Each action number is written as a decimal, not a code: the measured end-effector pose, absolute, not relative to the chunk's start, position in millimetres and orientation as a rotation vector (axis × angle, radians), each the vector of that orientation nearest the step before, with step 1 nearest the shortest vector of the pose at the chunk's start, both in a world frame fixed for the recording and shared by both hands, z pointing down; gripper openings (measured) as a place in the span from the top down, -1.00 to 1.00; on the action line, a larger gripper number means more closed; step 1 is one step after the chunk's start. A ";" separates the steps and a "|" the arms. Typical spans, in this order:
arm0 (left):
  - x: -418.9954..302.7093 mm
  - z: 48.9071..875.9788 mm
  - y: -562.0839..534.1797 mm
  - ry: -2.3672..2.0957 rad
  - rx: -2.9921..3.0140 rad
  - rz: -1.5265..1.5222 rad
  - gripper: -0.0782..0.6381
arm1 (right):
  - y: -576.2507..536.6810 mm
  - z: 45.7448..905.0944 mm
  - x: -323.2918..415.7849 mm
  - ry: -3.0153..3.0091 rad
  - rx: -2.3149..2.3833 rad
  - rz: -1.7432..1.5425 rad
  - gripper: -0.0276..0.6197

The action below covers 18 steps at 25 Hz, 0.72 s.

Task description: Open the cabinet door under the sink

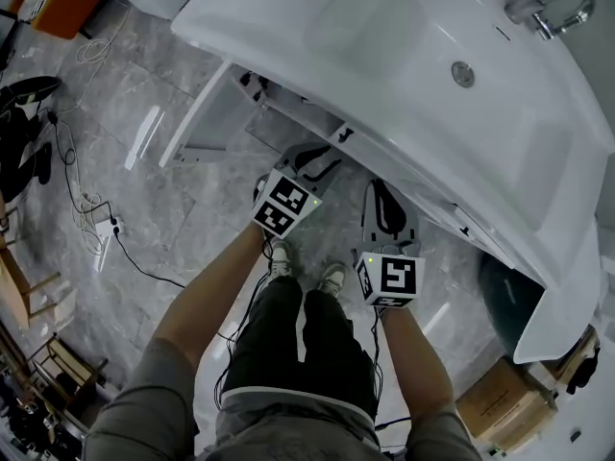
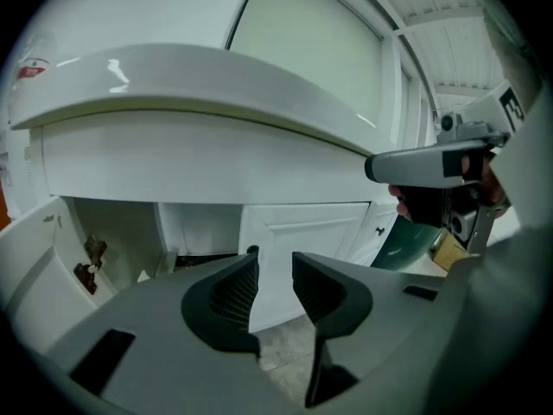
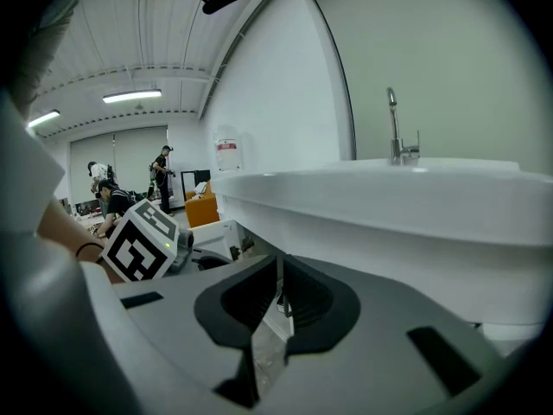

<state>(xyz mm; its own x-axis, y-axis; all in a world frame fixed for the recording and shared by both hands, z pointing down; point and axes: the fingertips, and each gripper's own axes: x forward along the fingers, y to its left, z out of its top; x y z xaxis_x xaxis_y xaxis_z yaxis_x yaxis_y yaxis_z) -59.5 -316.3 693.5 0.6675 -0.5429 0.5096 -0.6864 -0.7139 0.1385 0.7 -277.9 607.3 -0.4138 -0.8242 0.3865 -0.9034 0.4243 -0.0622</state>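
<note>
A white sink (image 1: 404,56) with a chrome faucet (image 1: 553,8) tops the cabinet. One cabinet door (image 1: 192,113) stands swung out to the left, and its hinge side (image 2: 86,262) shows an open compartment. Beside it a second panelled door (image 2: 302,227) is closed. My left gripper (image 1: 317,157) hangs below the sink rim in front of the cabinet; it (image 2: 272,262) is open, with nothing between its jaws. My right gripper (image 1: 384,200) is just to its right, under the sink's edge. In its own view it (image 3: 281,271) is shut and empty.
Cables (image 1: 86,190) and a power strip (image 1: 106,227) lie on the grey stone floor at left. A dark green bin (image 1: 504,296) and a cardboard box (image 1: 504,406) sit at right under the sink end. The person's feet (image 1: 279,257) stand close to the cabinet.
</note>
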 end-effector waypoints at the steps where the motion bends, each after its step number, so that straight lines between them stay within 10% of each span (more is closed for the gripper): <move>1: -59.1 701.5 -320.1 -0.984 2.561 0.636 0.44 | -280.5 615.0 0.8 -2.378 1.491 0.390 0.80; 18: -39.2 784.3 -363.9 -1.018 2.537 0.625 0.45 | -301.5 692.8 -0.4 -2.352 1.515 0.448 0.80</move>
